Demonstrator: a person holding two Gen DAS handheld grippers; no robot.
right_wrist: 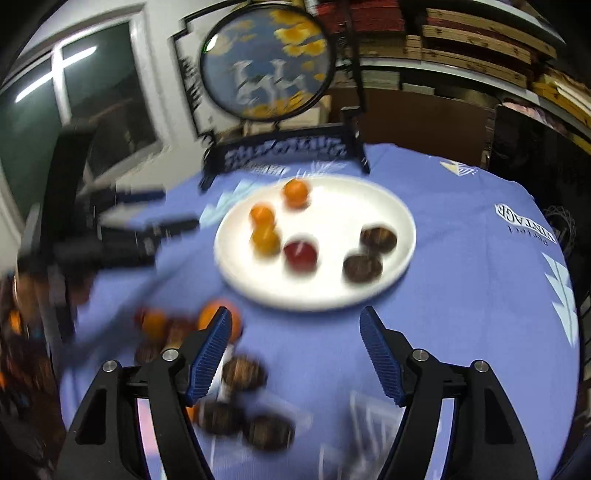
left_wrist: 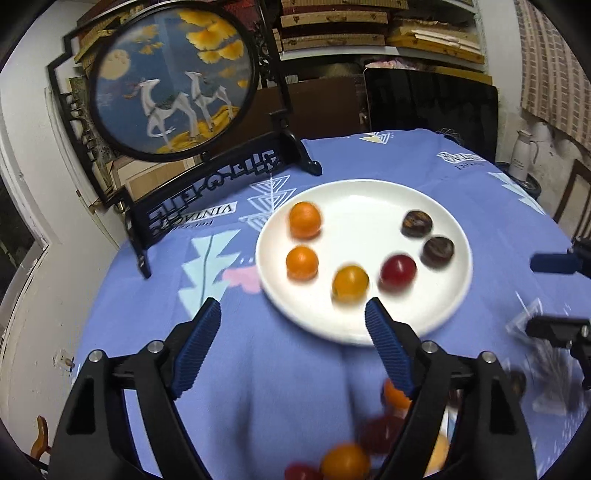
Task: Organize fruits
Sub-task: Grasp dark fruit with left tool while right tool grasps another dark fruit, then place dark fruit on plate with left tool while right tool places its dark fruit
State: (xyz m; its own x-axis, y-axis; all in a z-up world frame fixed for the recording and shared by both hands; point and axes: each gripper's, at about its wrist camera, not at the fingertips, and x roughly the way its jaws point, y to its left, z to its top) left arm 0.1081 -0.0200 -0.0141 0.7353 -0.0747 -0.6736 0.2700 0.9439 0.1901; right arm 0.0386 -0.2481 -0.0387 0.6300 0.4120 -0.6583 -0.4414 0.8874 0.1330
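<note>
1. My left gripper (left_wrist: pixel 293 314) hangs above the blue cloth with its fingers (left_wrist: pixel 201 343) spread wide and nothing between them; the right finger's tip overlaps the near rim of the white plate (left_wrist: pixel 436 221) in this view.
2. My right gripper (right_wrist: pixel 295 325) is likewise spread wide and empty, its fingers (right_wrist: pixel 380 354) over the cloth just short of the plate's near edge.
3. The plate sits near the middle of the desk (left_wrist: pixel 295 387). On it lie six fruits: two orange ones (left_wrist: pixel 304 219) at the left, a yellow-orange one (left_wrist: pixel 350 283) near the front, a red one (left_wrist: pixel 398 271) beside it, and two dark brown ones (left_wrist: pixel 416 223) at the right.
4. Off the plate, loose fruit lies on the cloth close to me: in the left wrist view a yellow-orange one (left_wrist: pixel 345 461) and a red one (left_wrist: pixel 380 432), blurred, partly behind my right finger.
5. In the right wrist view, more dark brown fruits (right_wrist: pixel 243 373) and orange ones (right_wrist: pixel 155 325) lie in a blurred cluster near my left finger.
6. At the desk's far edge stands a round framed screen (left_wrist: pixel 173 77) showing two white deer, on a black carved stand.
7. Behind it are shelves stacked with flat boxes (left_wrist: pixel 332 22).
</note>
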